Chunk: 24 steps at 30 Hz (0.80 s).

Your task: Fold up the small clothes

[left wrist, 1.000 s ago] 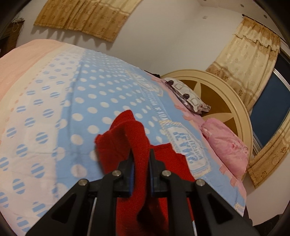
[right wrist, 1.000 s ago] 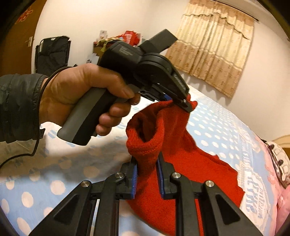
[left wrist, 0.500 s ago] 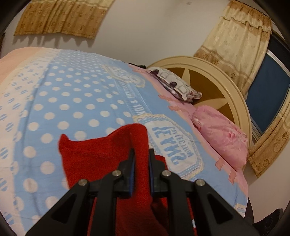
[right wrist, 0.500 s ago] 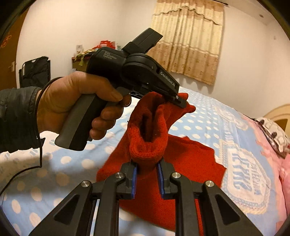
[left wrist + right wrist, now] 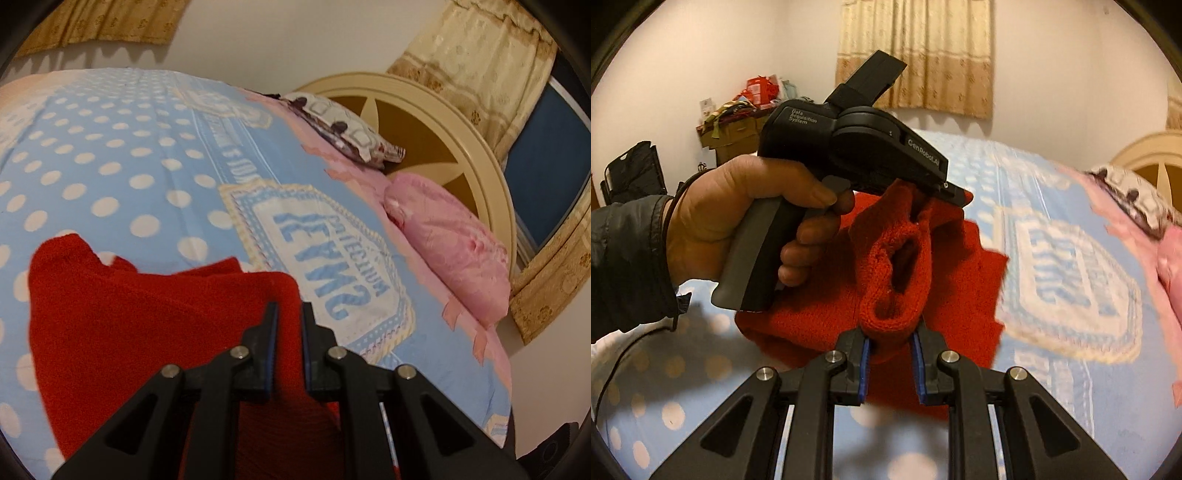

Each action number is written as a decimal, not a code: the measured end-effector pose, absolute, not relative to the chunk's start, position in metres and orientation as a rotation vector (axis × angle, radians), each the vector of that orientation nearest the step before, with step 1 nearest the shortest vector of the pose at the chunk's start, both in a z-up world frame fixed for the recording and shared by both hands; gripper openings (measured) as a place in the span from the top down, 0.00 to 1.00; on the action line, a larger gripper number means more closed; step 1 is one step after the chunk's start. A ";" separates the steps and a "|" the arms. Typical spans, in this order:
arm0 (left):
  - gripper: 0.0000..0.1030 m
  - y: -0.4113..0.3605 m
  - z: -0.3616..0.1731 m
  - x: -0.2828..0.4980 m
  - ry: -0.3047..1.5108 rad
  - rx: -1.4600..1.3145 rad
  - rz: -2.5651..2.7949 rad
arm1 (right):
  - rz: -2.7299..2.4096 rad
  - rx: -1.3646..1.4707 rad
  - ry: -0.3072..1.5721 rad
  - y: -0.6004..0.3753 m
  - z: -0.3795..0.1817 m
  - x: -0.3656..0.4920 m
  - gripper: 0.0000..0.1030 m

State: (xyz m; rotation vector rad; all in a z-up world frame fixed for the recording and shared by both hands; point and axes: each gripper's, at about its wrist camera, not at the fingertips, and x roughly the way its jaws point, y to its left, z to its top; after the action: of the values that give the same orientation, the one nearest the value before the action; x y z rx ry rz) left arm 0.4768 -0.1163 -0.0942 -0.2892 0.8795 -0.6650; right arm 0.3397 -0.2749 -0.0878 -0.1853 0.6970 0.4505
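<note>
A small red knitted garment (image 5: 147, 314) lies on the blue polka-dot bedspread (image 5: 147, 166). My left gripper (image 5: 287, 321) is shut on a fold of it and holds that fold just above the spread part. In the right wrist view the left gripper (image 5: 955, 194) pinches the far end of a tubular sleeve (image 5: 901, 266). My right gripper (image 5: 891, 343) is shut on the sleeve's cuff end. The sleeve hangs between both grippers above the rest of the garment (image 5: 812, 321).
A pink pillow (image 5: 450, 251) and a patterned pillow (image 5: 343, 129) lie by the round cream headboard (image 5: 461, 122) on the right. Curtains (image 5: 916, 55) hang on the far wall. Boxes and clutter (image 5: 738, 118) stand beyond the bed's left side.
Both grippers have carried the held sleeve towards the headboard side and lower. More of the garment now lies flat, spread to the left of the left gripper.
</note>
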 end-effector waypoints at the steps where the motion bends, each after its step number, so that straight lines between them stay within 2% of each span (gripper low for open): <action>1: 0.90 -0.122 -0.095 0.476 0.882 -0.276 -0.671 | 0.451 -0.169 0.710 -0.278 -0.089 0.340 0.81; 10: 0.89 -0.164 -0.086 0.461 0.842 -0.084 -0.686 | 0.488 -0.077 0.833 -0.314 -0.104 0.341 0.79; 11: 0.82 -0.160 -0.077 0.455 0.808 -0.085 -0.693 | 0.520 -0.041 0.851 -0.318 -0.104 0.342 0.76; 12: 0.78 -0.155 -0.070 0.451 0.784 -0.087 -0.701 | 0.526 -0.022 0.863 -0.323 -0.106 0.343 0.65; 13: 0.63 -0.149 -0.062 0.446 0.758 -0.083 -0.689 | 0.521 -0.010 0.860 -0.327 -0.104 0.342 0.45; 14: 0.44 -0.142 -0.056 0.442 0.734 -0.080 -0.664 | 0.512 0.000 0.846 -0.331 -0.103 0.340 0.35; 15: 0.37 -0.133 -0.048 0.437 0.698 -0.086 -0.641 | 0.501 0.012 0.829 -0.336 -0.099 0.338 0.21; 16: 0.33 -0.125 -0.043 0.432 0.673 -0.092 -0.633 | 0.488 0.014 0.819 -0.339 -0.097 0.337 0.19; 20: 0.31 -0.088 -0.034 0.410 0.600 -0.019 -0.533 | 0.449 0.020 0.816 -0.350 -0.091 0.339 0.19; 24: 0.18 -0.049 -0.050 0.383 0.580 0.031 -0.425 | 0.482 0.075 0.825 -0.357 -0.084 0.360 0.19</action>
State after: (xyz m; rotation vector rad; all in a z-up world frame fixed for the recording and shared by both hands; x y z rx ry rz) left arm 0.3835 -0.0494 -0.0496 0.0306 0.5800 -0.4251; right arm 0.3598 -0.3572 -0.0841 0.0750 0.8251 0.4821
